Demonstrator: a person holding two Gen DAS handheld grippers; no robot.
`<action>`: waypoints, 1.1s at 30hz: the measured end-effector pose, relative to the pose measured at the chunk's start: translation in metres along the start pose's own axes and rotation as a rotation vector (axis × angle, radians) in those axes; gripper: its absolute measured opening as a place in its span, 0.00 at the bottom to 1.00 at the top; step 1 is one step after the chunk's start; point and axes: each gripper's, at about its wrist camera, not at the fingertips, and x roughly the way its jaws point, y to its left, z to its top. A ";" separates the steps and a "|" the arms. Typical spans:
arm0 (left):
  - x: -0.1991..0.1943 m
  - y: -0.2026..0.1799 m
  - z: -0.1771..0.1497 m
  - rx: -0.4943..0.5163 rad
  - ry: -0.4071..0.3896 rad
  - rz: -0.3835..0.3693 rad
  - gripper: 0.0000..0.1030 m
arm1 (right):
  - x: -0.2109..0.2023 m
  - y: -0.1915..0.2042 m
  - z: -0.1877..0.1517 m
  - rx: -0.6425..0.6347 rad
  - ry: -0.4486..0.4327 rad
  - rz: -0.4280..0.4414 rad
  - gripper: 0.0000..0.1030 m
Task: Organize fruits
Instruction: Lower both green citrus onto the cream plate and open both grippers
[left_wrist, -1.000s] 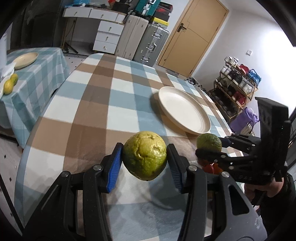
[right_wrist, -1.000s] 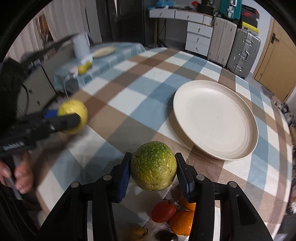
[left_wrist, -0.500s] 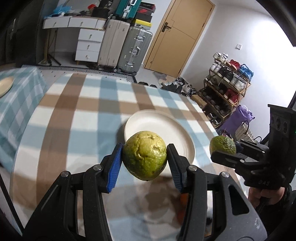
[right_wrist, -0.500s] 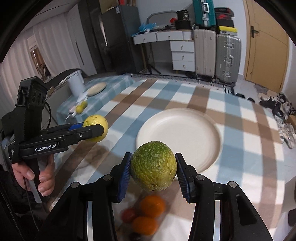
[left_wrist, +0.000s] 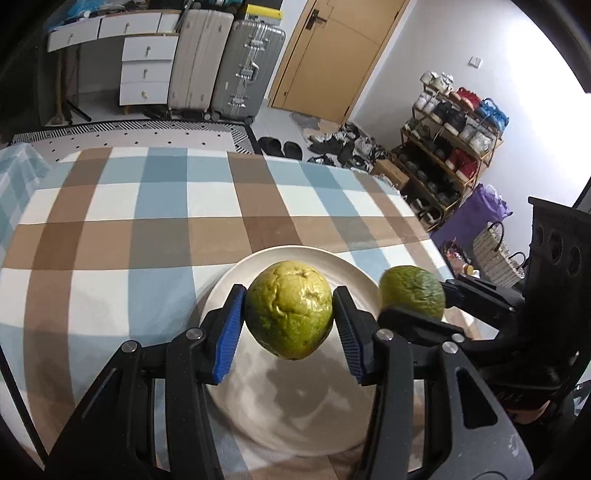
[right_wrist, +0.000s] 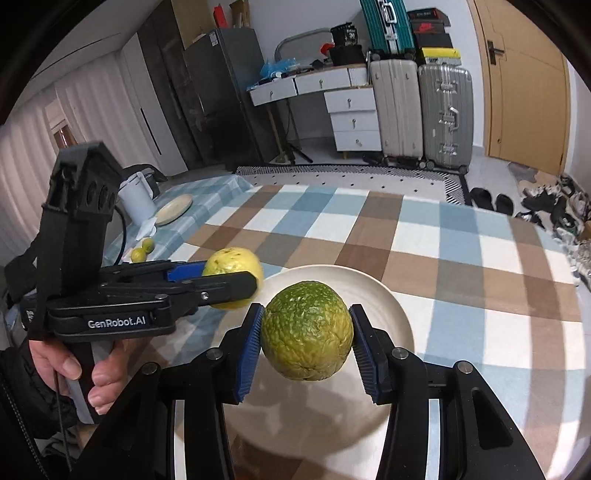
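Observation:
My left gripper (left_wrist: 290, 321) is shut on a yellow-green wrinkled fruit (left_wrist: 289, 314) and holds it above the cream plate (left_wrist: 258, 413). My right gripper (right_wrist: 306, 347) is shut on a greener rough-skinned fruit (right_wrist: 306, 341), also above the plate (right_wrist: 384, 306). In the left wrist view the right gripper's fruit (left_wrist: 412, 292) hangs over the plate's right rim. In the right wrist view the left gripper's fruit (right_wrist: 231, 264) hangs over the plate's left rim. The two grippers are side by side and apart.
The plate lies on a table with a blue, brown and white checked cloth (left_wrist: 110, 240). A side table at the left carries a small plate (right_wrist: 173, 208), a white jug (right_wrist: 136, 199) and two small fruits (right_wrist: 142, 249). Suitcases, drawers, a door and a shoe rack stand beyond.
Both grippers have moved forward with their fruits and now hang over the plate. The orange and red fruits seen near the table's front edge have dropped out of view.

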 end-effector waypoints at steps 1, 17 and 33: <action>0.007 0.002 0.001 0.001 0.008 -0.004 0.44 | 0.007 -0.003 -0.001 0.001 0.002 0.000 0.46; 0.086 0.016 0.017 -0.022 0.113 -0.021 0.44 | 0.073 -0.038 -0.008 0.023 0.065 -0.037 0.46; 0.023 0.005 0.011 -0.027 0.023 0.011 0.63 | 0.013 -0.028 -0.010 0.033 -0.092 -0.043 0.92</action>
